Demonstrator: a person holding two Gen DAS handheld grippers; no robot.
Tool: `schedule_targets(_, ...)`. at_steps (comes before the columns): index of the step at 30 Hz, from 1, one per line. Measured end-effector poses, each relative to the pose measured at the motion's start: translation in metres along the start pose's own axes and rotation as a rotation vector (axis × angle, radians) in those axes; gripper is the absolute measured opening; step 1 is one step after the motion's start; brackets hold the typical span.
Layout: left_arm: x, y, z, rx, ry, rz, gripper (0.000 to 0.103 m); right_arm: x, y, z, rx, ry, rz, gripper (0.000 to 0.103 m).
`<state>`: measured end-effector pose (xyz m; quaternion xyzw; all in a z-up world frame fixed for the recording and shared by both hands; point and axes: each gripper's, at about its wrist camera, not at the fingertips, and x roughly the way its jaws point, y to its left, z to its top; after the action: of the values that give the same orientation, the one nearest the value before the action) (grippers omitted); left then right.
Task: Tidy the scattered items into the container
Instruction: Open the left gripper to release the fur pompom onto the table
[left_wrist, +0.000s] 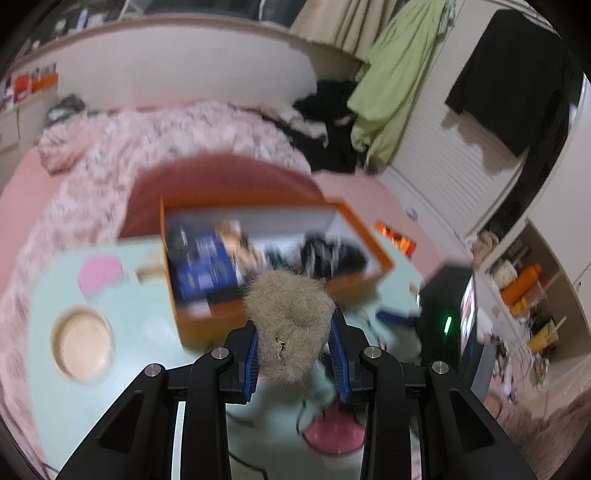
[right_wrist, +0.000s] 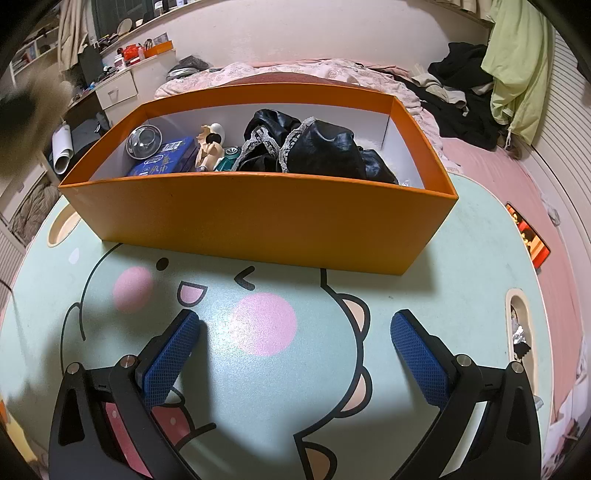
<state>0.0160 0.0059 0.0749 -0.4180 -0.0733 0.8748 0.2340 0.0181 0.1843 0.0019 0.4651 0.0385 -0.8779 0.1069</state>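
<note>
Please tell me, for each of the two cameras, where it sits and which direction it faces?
Left wrist: sits on the left gripper, facing forward and down at the orange box; its fingers clamp a furry tuft.
Right wrist: sits on the right gripper, facing down at the cartoon table before the box; its blue fingers stand open, empty.
Shared: box, table, pink bed.

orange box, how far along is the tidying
Done: the orange box already holds a blue packet, a figurine and black lacy fabric. In hand: the left gripper grips a fuzzy tan item near the box. Left: dropping it in; the right gripper is open, empty.
</note>
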Motion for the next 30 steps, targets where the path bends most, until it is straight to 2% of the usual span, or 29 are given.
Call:
schedule_targets(4, 0.019, 0.004, -0.02, -0.019, 0.002, 0.075, 0.033, 0.0, 0.001, 0.0, 0.0, 0.0, 0.0, 0.103)
schedule_targets(6, 0.025, 0.008, -0.024, -0.044, -0.005, 0.101, 0.041, 0.001, 0.002, 0.0, 0.001, 0.0, 0.0, 0.103)
schedule_targets(8, 0.026, 0.011, -0.028, -0.065, -0.006, 0.112, 0.067, 0.001, 0.004, -0.001, 0.001, 0.0, 0.0, 0.103)
schedule_targets(11, 0.024, 0.017, -0.036, -0.058, -0.007, 0.152, 0.075, 0.001, 0.005, -0.001, 0.001, 0.0, -0.001, 0.103)
schedule_targets(16, 0.031, 0.017, -0.056, -0.007, 0.07, 0.224, 0.085, 0.001, 0.007, -0.001, 0.001, 0.0, -0.001, 0.103)
schedule_targets(20, 0.042, 0.012, -0.067, 0.049, 0.092, 0.353, 0.099, 0.001, 0.008, -0.001, 0.0, 0.0, -0.003, 0.103)
schedule_targets(22, 0.048, 0.01, -0.067, 0.074, 0.101, 0.4, 0.103, 0.004, 0.008, -0.002, 0.0, -0.001, -0.004, 0.103)
schedule_targets(30, 0.046, 0.012, -0.067, 0.065, 0.095, 0.402, 0.103, 0.003, 0.011, -0.002, 0.004, -0.001, -0.01, 0.103)
